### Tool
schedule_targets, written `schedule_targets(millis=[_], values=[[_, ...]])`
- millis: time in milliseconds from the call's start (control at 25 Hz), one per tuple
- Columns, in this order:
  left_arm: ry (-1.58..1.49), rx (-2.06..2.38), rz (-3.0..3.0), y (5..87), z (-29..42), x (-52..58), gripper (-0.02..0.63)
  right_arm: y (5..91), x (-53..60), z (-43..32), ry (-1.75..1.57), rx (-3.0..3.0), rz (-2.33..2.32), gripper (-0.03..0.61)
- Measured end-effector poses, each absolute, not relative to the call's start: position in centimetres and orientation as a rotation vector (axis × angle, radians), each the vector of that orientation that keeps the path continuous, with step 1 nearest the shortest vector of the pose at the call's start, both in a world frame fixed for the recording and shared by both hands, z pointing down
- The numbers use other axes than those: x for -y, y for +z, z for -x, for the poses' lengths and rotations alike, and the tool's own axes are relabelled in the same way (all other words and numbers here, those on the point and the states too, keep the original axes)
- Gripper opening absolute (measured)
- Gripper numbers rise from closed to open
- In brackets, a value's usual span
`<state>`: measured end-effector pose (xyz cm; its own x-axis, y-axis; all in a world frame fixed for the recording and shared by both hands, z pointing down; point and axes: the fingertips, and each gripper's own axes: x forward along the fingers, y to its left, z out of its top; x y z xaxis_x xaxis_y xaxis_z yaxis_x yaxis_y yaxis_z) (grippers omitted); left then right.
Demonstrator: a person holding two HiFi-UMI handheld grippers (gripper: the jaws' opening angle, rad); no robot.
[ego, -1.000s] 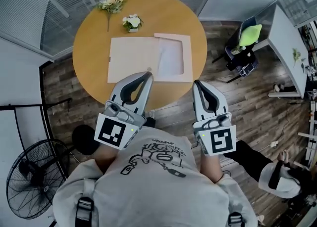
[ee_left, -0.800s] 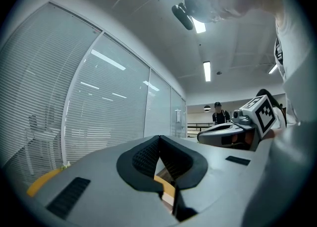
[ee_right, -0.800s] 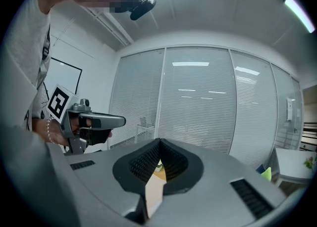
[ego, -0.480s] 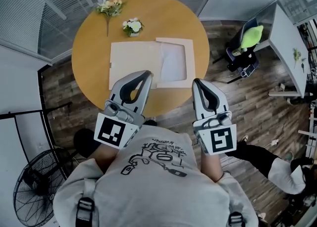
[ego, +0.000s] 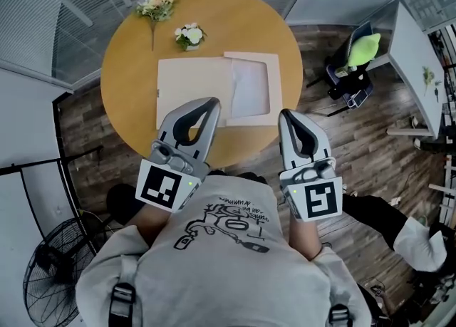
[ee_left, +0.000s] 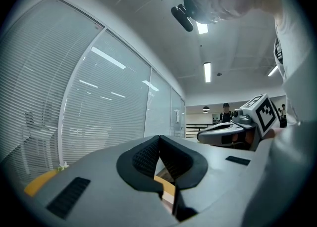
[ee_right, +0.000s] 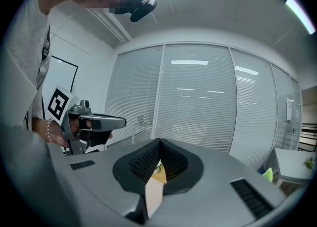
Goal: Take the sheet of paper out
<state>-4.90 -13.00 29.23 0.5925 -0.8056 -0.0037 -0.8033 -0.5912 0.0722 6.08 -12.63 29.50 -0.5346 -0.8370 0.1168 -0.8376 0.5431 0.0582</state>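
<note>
White paper sheet (ego: 251,89) sits inside tan windowed folder (ego: 189,87) on round wooden bench (ego: 128,40); left gripper (ego: 211,103) and right gripper (ego: 285,115) fingers pressed together, empty.

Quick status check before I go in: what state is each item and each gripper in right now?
left gripper: shut, empty.
right gripper: shut, empty.
folder: open, lying flat on the table.
sheet of paper: in the folder's right half, behind its window, not yet out.
flower sprig: lying flat on the table.
</note>
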Motion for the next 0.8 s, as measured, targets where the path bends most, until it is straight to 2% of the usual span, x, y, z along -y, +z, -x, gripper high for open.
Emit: schedule_targets(millis=[240,800], values=[[-0.147,1.402,-2.711,28.5,4.8,13.4,0.020,30.9,12.6,-6.5,-0.013,2.593,-1.344,0.008],[0.003,1.346,-2.699,32.4,4.3,15.0,0.022,30.9,13.8,-6.8,-0.031,2.595,-1.362,0.008]])
